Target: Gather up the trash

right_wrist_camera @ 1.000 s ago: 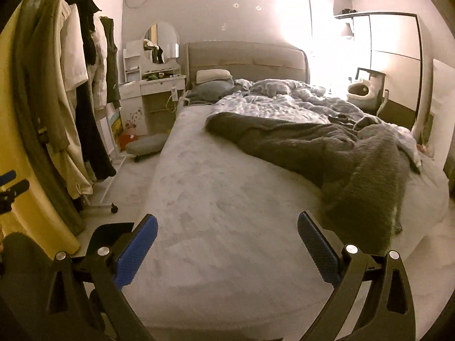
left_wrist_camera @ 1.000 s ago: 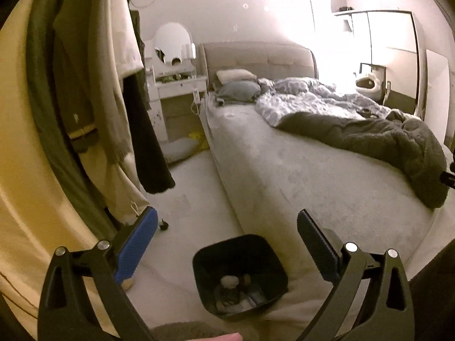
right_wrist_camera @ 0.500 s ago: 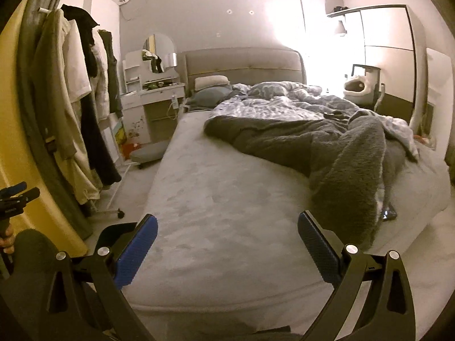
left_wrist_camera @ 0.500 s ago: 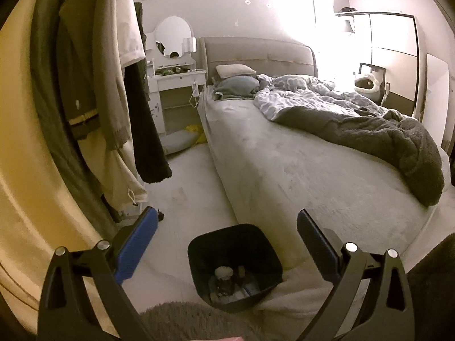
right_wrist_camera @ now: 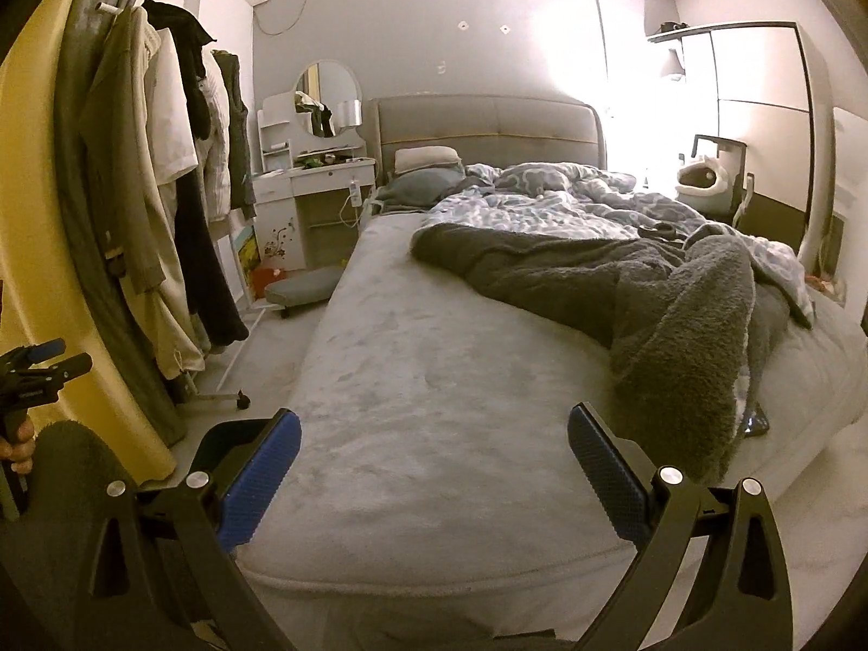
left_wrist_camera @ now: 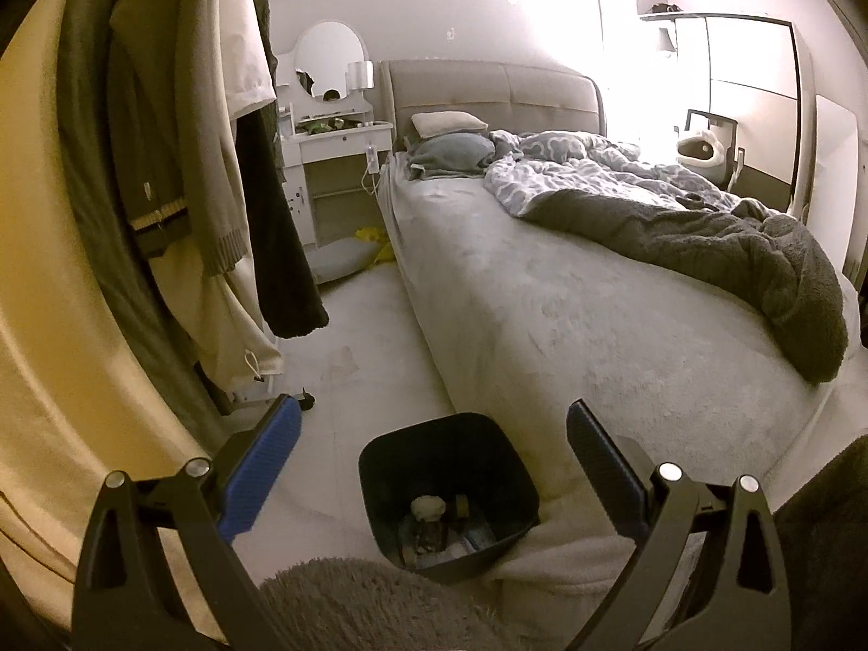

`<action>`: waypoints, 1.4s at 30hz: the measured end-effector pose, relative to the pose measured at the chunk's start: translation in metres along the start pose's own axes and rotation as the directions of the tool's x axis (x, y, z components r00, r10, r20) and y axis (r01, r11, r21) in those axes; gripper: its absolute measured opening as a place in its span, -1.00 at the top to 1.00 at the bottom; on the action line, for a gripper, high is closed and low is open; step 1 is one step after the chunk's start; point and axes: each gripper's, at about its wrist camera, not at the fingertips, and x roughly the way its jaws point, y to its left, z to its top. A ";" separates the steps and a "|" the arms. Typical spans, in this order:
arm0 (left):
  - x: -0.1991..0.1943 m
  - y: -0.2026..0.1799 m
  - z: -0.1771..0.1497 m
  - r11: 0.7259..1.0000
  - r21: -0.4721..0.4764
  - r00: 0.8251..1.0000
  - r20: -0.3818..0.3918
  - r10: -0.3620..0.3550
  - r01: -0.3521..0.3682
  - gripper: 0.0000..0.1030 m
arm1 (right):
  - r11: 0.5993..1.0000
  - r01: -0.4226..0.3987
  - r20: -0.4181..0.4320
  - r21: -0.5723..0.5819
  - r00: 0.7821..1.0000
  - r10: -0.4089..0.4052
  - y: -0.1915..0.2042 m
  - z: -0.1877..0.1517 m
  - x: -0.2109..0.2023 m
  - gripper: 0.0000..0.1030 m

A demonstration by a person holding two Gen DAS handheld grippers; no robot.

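We have the black bin (left_wrist_camera: 449, 493), trash already inside, on the floor directly below and ahead of our left gripper (left_wrist_camera: 434, 455); both grippers spread wide, empty; right gripper (right_wrist_camera: 434, 461) faces the bed (right_wrist_camera: 434, 380).

Warm, dim indoor light in both views. A blown-out white glare burns at one o'clock beside the headboard (right_wrist_camera: 485, 127), washing the wall (left_wrist_camera: 434, 0). Heavy fisheye bending curves the edges; black vignette fills the corners. Near clothes (left_wrist_camera: 163, 163) look soft.
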 end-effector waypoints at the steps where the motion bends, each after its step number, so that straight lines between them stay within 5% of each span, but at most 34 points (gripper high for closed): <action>1: 0.000 0.000 0.000 1.000 -0.003 1.000 -0.003 0.000 0.000 -0.94 | 1.000 0.000 0.000 0.000 1.000 0.000 0.000 0.000 0.000 -0.93; 42: 0.002 0.001 -0.001 1.000 0.000 1.000 -0.013 0.004 -0.004 -0.94 | 1.000 -0.002 -0.007 0.000 1.000 0.002 -0.001 -0.001 0.000 -0.93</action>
